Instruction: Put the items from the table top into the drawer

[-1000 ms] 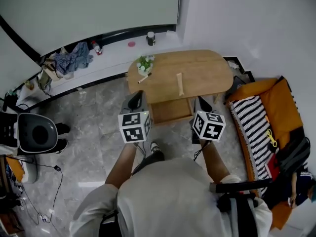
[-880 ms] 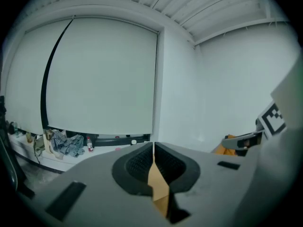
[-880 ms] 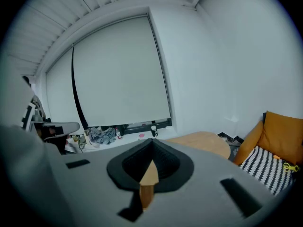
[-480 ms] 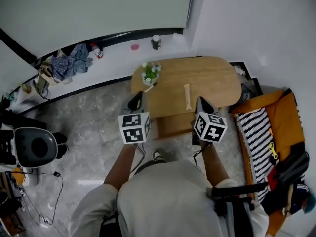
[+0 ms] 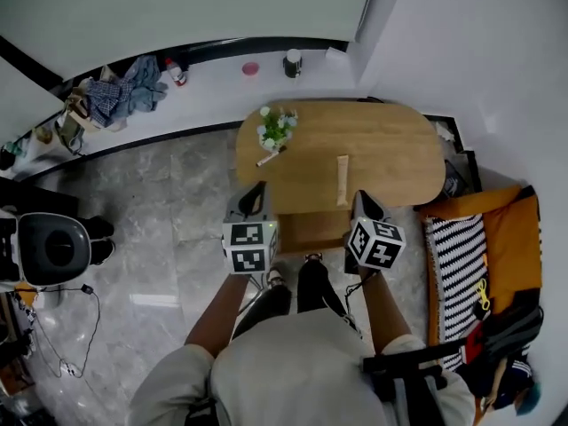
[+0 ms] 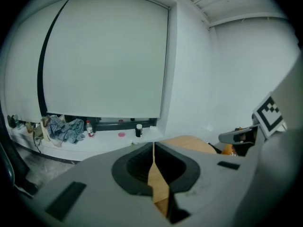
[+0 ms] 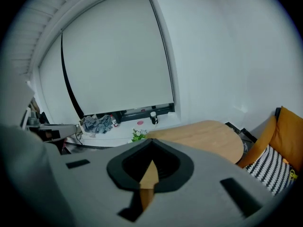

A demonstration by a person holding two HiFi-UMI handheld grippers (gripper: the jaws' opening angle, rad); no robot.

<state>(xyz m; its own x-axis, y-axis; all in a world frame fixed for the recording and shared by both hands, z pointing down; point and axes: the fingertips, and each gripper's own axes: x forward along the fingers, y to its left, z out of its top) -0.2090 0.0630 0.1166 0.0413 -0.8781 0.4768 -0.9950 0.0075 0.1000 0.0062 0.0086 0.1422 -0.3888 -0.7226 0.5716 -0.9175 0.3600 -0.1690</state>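
Observation:
An oval wooden table point(image 5: 382, 145) carries a small pot plant with white flowers point(image 5: 276, 129), a short pen-like stick point(image 5: 269, 158) and a pale wooden strip point(image 5: 343, 180). A wooden drawer point(image 5: 309, 230) juts out from under the table's near edge. My left gripper point(image 5: 257, 187) hovers at the table's near left corner, shut and empty. My right gripper point(image 5: 359, 195) hangs over the near edge just right of the strip, its jaws also together with nothing in them. In the left gripper view the left gripper point(image 6: 153, 144) points past the table; in the right gripper view the right gripper point(image 7: 150, 142) faces the plant point(image 7: 138, 135).
An orange sofa with a striped cushion point(image 5: 461, 247) stands right of the table. A round grey chair point(image 5: 53, 248) and floor cables point(image 5: 53, 344) lie at the left. On the window ledge rest crumpled clothes point(image 5: 124, 94), a bottle point(image 5: 175, 72), a pink disc point(image 5: 251, 67) and a dark cup point(image 5: 293, 62).
The person has stepped closer to the table. Both grippers have travelled forward and down towards its near edge, staying shut. The items on the table have not moved.

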